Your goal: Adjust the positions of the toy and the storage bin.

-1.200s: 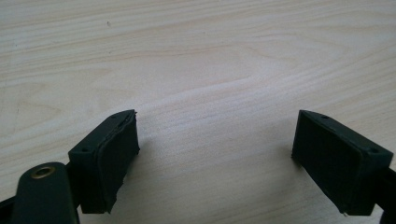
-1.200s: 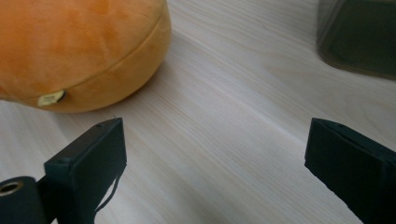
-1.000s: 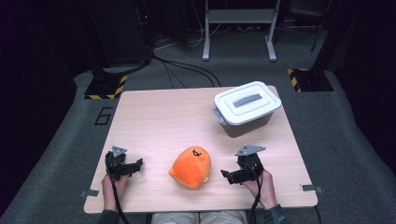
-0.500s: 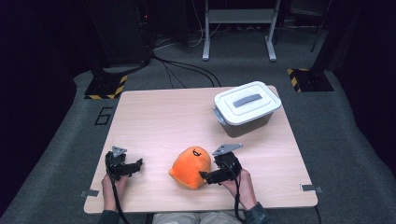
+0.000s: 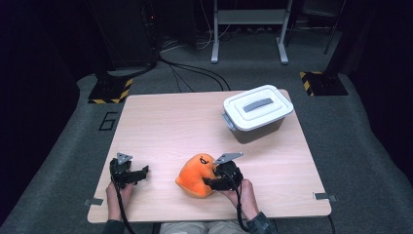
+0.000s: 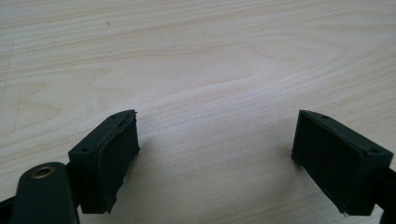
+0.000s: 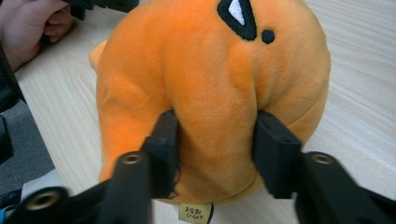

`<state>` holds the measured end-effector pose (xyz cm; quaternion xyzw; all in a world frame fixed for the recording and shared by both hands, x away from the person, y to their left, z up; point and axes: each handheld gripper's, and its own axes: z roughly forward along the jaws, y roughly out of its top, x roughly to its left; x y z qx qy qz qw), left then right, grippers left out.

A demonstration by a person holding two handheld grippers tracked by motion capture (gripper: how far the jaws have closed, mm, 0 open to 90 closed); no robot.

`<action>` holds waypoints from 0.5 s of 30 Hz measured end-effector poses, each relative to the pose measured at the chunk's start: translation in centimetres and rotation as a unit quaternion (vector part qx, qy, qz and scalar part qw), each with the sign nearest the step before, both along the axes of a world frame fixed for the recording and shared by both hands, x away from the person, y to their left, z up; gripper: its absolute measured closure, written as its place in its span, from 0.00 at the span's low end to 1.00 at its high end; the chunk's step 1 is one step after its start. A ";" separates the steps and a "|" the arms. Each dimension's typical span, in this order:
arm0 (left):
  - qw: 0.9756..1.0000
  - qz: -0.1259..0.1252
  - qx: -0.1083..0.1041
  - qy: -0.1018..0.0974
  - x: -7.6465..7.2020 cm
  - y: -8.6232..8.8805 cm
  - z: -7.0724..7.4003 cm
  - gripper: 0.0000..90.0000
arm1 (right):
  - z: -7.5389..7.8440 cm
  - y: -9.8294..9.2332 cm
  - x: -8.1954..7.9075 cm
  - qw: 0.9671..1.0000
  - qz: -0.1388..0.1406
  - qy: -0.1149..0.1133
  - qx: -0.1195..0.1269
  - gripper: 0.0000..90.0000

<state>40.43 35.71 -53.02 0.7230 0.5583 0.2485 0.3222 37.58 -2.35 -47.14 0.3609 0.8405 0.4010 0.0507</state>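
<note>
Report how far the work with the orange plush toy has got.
Done: the right tongs have reached the orange plush toy and just closed, pinching its side. In hand: toy gripped but lying on the table. Left: lifting it. The lidded bin stays closed; left tongs idle, open.

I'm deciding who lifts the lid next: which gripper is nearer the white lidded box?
Right. The right gripper sits in front of the box, its jaws pinching the orange plush toy. The left gripper rests open at the table's near left, farther off.
</note>
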 end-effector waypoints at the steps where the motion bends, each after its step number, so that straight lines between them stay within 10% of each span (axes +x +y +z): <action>1: 1.000 0.000 0.000 0.000 0.0 0.0 0.0 0.16 | 0.0 0.0 -0.1 1.000 -0.001 0.001 0.002 0.67; 15: 1.000 0.000 -0.001 0.001 0.0 0.0 0.0 0.16 | 0.8 -1.0 -1.0 0.998 0.015 -0.043 0.045 0.85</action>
